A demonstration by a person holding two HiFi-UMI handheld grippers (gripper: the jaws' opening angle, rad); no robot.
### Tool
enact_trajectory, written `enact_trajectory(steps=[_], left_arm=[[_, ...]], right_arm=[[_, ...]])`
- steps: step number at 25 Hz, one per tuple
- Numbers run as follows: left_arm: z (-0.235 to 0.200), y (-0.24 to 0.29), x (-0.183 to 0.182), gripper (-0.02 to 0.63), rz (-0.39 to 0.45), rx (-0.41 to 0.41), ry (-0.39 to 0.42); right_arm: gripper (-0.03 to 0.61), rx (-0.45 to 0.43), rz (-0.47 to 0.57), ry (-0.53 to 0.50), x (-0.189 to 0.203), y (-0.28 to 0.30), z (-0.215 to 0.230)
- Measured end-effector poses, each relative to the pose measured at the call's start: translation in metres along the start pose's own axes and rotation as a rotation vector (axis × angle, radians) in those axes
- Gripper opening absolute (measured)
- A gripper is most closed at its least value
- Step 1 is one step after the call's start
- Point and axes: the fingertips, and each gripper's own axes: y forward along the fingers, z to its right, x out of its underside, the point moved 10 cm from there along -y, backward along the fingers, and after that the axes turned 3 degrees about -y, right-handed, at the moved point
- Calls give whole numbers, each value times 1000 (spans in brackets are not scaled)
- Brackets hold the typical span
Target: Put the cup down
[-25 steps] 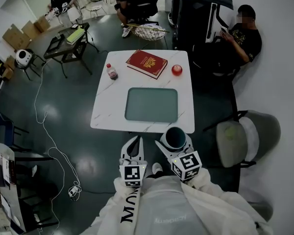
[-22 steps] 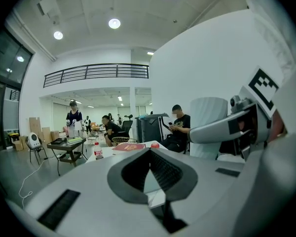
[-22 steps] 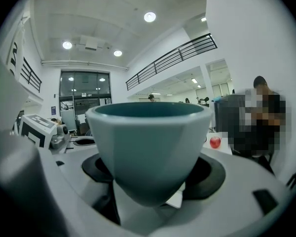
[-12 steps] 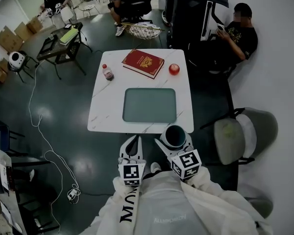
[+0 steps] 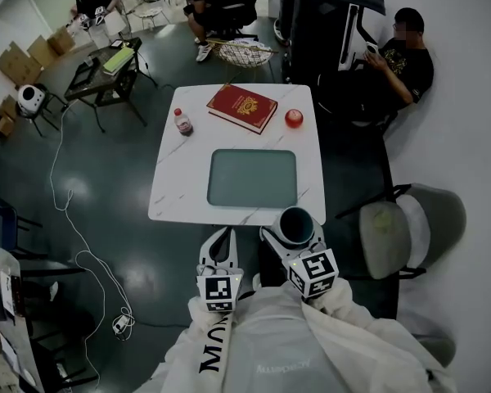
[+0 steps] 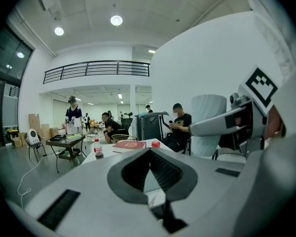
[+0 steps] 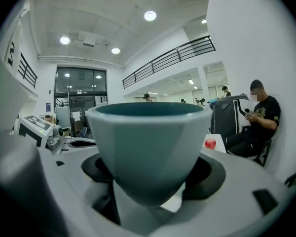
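The cup (image 5: 295, 226) belongs on the white table (image 5: 168, 195) just ahead. It hangs upright by the near right corner, clamped in the right gripper's (image 5: 295, 236) wide-spread jaws. Carry it level, right of the grey mat (image 5: 253, 177), lower, then release. The left gripper (image 5: 222, 248) is closed and empty.

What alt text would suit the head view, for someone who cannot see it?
From above, the right gripper holds a teal cup upright at the near edge of a white table, the empty left gripper beside it. On the table are a grey mat, a red book, a bottle and a round red object.
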Motion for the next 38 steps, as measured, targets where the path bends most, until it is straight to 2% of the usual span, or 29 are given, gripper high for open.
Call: enact_trajectory(steps=[12,20,38], left_arm=[[-8,28,2,11,-30,0,10],[-15,59,-6,12,-34,15,19],[-47,119,-20,12,-33,-14,12]], right_arm=[[373,15,-15,36,9,21,23],[373,49,-13,40,4,41,47],[373,42,-19,18,-12,102,85]])
